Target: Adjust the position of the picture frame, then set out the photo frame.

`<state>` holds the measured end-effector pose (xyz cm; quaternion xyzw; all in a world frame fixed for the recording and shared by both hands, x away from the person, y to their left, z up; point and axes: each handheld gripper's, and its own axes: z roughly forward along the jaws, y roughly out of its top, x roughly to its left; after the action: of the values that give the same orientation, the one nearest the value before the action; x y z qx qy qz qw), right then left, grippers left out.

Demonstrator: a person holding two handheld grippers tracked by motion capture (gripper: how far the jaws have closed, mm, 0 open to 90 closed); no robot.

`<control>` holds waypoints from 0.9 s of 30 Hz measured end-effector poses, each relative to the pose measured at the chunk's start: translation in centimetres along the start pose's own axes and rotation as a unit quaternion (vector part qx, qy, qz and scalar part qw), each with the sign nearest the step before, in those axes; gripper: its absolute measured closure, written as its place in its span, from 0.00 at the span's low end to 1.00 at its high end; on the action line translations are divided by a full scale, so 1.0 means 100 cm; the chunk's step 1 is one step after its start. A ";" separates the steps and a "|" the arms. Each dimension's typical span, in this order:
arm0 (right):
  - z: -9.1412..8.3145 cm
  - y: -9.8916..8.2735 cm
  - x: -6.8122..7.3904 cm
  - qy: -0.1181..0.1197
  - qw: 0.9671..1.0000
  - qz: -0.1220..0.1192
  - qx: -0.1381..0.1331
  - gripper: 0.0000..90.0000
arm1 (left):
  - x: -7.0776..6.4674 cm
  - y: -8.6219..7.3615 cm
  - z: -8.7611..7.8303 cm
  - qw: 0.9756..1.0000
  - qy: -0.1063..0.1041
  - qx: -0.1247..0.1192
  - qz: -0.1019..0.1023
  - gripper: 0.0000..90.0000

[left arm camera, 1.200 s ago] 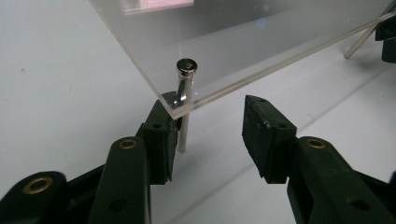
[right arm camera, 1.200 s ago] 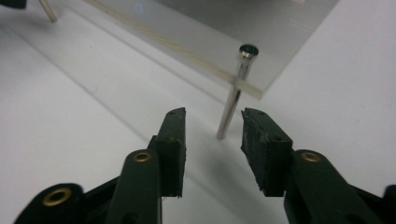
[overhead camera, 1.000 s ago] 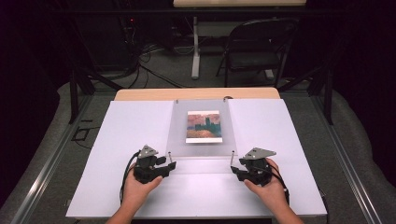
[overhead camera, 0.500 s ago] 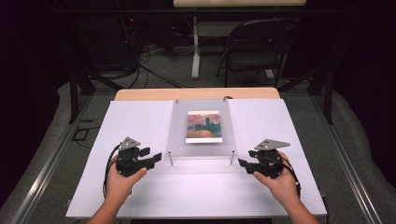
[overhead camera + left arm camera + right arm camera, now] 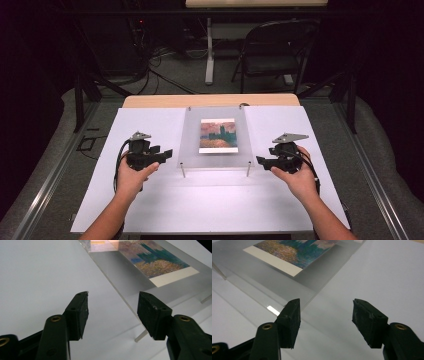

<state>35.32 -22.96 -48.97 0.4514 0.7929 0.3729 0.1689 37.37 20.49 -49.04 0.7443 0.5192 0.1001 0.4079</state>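
A clear acrylic panel (image 5: 191, 145) with a painted landscape print (image 5: 217, 135) stands on short metal posts (image 5: 248, 168) in the middle of the white board. My left gripper (image 5: 167, 152) hovers just left of the panel's front left corner. Its jaws have just been opening and stand open with nothing between them. My right gripper (image 5: 260, 160) hovers off the front right corner, its jaws likewise just opened wider and empty. The left gripper view has the panel edge (image 5: 125, 290) and print (image 5: 155, 260) ahead of the left gripper (image 5: 112, 312). The right gripper view has the right gripper (image 5: 325, 317) short of the panel (image 5: 274, 282).
The white board (image 5: 215, 205) lies on a wooden table (image 5: 210, 100) with metal rails along both sides. A folding chair (image 5: 277, 50) and floor cables stand behind the table in the dark.
Both hands have drawn outward from the panel's front posts and lifted a little, the left one to the left and the right one to the right. Both pairs of jaws stand wider.
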 end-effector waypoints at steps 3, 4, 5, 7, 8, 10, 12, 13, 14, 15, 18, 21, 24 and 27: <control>0.005 0.004 -0.004 0.006 1.000 0.007 -0.006 0.44 | 0.003 0.006 0.006 1.000 -0.012 0.008 -0.017 0.42; 0.006 0.006 -0.005 0.007 1.000 0.009 -0.005 0.44 | 0.004 0.008 0.007 1.000 -0.017 0.009 -0.021 0.42; 0.008 0.008 -0.006 0.009 1.000 0.009 -0.004 0.43 | 0.005 0.009 0.009 0.999 -0.020 0.009 -0.026 0.41; 0.010 0.011 -0.006 0.011 1.000 0.011 -0.004 0.43 | 0.007 0.013 0.012 0.999 -0.024 0.017 -0.026 0.41; 0.011 0.013 -0.007 0.012 1.000 0.009 -0.007 0.42 | 0.007 0.015 0.014 0.999 -0.020 0.018 -0.026 0.41; 0.013 0.017 -0.008 0.012 1.000 0.014 -0.009 0.42 | 0.008 0.019 0.018 0.999 -0.012 0.024 -0.021 0.41; 0.016 0.021 -0.010 0.015 1.000 0.018 -0.012 0.42 | 0.008 0.024 0.021 0.999 -0.012 0.028 -0.023 0.43; 0.017 0.024 -0.011 0.015 1.000 0.020 -0.012 0.42 | 0.008 0.026 0.022 0.999 -0.010 0.028 -0.023 0.43; 0.018 0.026 -0.012 0.013 1.000 0.023 -0.009 0.43 | 0.008 0.028 0.024 0.999 -0.010 0.031 -0.022 0.44; 0.020 0.028 -0.013 0.012 1.000 0.022 -0.010 0.43 | 0.008 0.031 0.026 0.999 -0.007 0.032 -0.020 0.45; 0.025 0.035 -0.016 0.005 1.000 0.019 -0.003 0.44 | 0.008 0.037 0.030 0.999 -0.006 0.035 -0.017 0.49; 0.030 0.040 -0.019 0.001 1.000 0.014 0.003 0.47 | 0.005 0.044 0.033 0.999 -0.004 0.035 -0.010 0.52; 0.037 0.044 -0.021 -0.002 1.000 0.012 0.009 0.49 | 0.002 0.050 0.036 0.999 -0.006 0.034 -0.005 0.55; 0.042 0.048 -0.021 0.000 1.000 0.006 0.020 0.51 | 0.001 0.056 0.040 0.999 -0.006 0.037 0.001 0.57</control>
<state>41.77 -21.40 -48.35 0.4597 0.7973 0.3580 0.1576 43.56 17.87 -47.67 0.7600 0.5192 0.0775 0.3831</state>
